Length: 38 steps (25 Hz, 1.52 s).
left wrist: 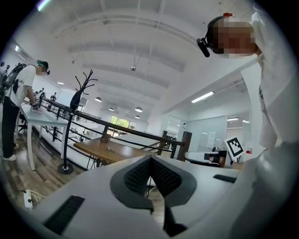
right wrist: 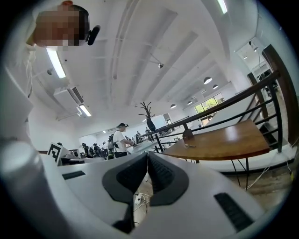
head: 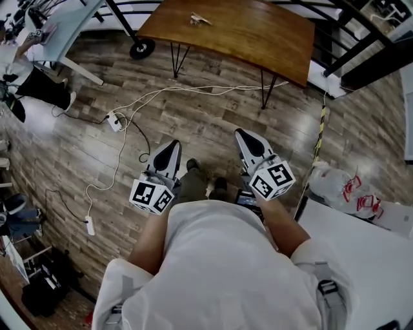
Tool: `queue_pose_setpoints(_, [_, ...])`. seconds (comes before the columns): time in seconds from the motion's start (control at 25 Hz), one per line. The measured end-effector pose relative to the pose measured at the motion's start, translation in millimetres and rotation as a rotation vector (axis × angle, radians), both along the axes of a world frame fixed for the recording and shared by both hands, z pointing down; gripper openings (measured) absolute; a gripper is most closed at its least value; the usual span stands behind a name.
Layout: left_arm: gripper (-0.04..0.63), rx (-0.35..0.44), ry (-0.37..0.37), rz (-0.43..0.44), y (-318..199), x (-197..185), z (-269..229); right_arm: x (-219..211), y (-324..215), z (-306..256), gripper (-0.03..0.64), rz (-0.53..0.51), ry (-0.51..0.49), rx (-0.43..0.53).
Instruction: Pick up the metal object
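Observation:
The metal object [head: 199, 20] is small and pale and lies near the far edge of a brown wooden table [head: 245, 38] at the top of the head view. It is well ahead of both grippers. My left gripper [head: 170, 145] and right gripper [head: 242, 133] are held side by side in front of my body, pointing toward the table. Both are shut with nothing between their jaws. In the left gripper view the metal object [left wrist: 108, 149] is a speck on the table [left wrist: 117, 154] beyond the closed left gripper [left wrist: 150, 159]. The right gripper view shows the metal object [right wrist: 188, 145] past the closed right gripper [right wrist: 147, 155].
A power strip [head: 115, 121] and white cables trail over the wooden floor between me and the table. A white table [head: 368, 258] and a white bag [head: 342, 184] stand to my right. Black railings [head: 361, 38] run behind the table. A person [left wrist: 16, 107] works at a desk on the left.

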<state>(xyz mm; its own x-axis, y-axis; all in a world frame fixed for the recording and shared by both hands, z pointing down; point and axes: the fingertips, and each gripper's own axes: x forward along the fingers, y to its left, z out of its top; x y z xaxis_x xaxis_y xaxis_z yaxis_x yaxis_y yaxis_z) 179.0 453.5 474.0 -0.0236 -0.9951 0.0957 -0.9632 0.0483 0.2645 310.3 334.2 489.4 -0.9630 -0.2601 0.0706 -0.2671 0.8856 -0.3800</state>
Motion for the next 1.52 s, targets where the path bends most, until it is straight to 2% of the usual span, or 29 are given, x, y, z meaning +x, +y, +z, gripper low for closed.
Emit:
queue_pose_setpoints(0.28, [0.014, -0.031, 0.072, -0.014, -32, -44, 23, -41, -32, 13, 0.025, 0.007, 0.02, -0.02])
queue_pose_setpoints(0.48, [0.014, 0.021, 0.076, 0.002, -75, -83, 17, -66, -74, 16, 0.025, 0.03, 0.061, -0.012])
queue_pose_setpoints(0.72, [0.014, 0.04, 0.109, -0.009, -129, -171, 11, -144, -134, -2, 0.025, 0.041, 0.076, 0.013])
queue_pose_setpoints(1.04, [0.014, 0.063, 0.098, 0.064, -189, -250, -2, -229, -186, -20, 0.025, 0.049, 0.073, 0.046])
queue_pose_setpoints(1.24, [0.014, 0.051, 0.158, 0.039, -222, -286, 17, -255, -218, -9, 0.025, 0.039, 0.101, 0.031])
queue_pose_setpoints(1.52, [0.014, 0.004, 0.172, -0.006, -297, -338, 43, -309, -306, 19, 0.025, 0.014, 0.101, -0.01])
